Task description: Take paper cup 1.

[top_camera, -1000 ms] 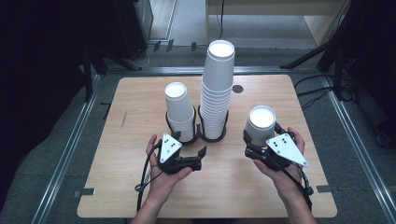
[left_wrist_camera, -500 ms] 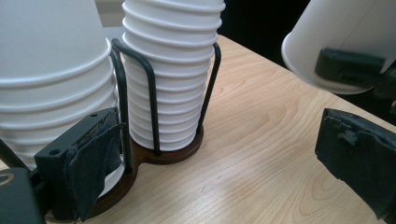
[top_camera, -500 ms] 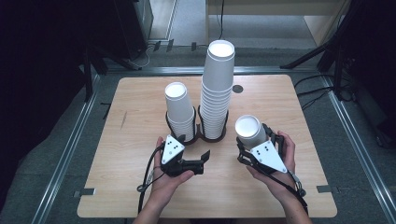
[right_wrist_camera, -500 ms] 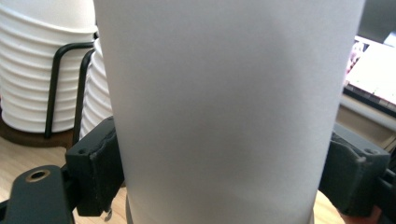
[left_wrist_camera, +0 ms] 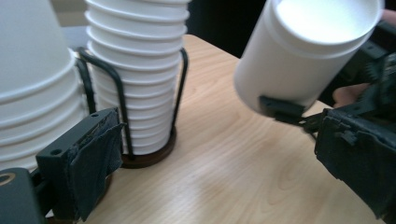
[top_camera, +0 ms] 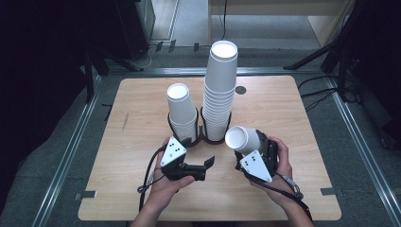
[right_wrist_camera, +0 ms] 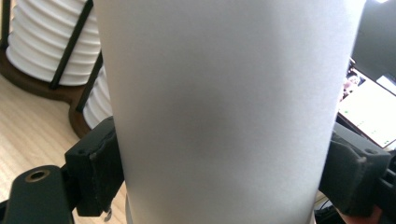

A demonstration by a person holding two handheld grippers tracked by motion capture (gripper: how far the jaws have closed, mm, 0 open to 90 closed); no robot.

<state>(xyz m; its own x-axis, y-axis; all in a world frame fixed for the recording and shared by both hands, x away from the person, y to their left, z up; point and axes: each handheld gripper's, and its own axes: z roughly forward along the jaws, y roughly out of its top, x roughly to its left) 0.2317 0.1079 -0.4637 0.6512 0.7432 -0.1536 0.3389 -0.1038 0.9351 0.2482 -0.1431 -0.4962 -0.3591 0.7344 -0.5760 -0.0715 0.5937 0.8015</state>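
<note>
right gripper (top_camera: 246, 149): jaws pinch a single white paper cup (top_camera: 242, 139) across its wall; in the right gripper view both black pads press the cup's sides, one at each edge.
single white paper cup: off the table, tilted, open mouth turned toward the tall stack and a little upward; it hangs just beside the foot of the tall stack, on the person's right of it, not touching it as far as the high view lets me tell.
tall stack (top_camera: 220, 90): white paper cups nested mouth-up in a black wire holder (top_camera: 204, 135), near the middle of the wooden table (top_camera: 142, 94).
short stack (top_camera: 182, 111): a lower pile of the same cups in the holder's other ring, touching-close on the person's left of the tall stack.
left gripper (top_camera: 205, 165): lies low over the table in front of the short stack, jaws spread with nothing between them; in the left gripper view one taped pad (left_wrist_camera: 91, 163) sits just beside the holder's wooden base.
hands: left hand (top_camera: 165, 187) grips the left gripper's body from below; right hand (top_camera: 283, 161) wraps the right gripper's far side.
grey plates: a three-cornered plate tops each gripper.
</note>
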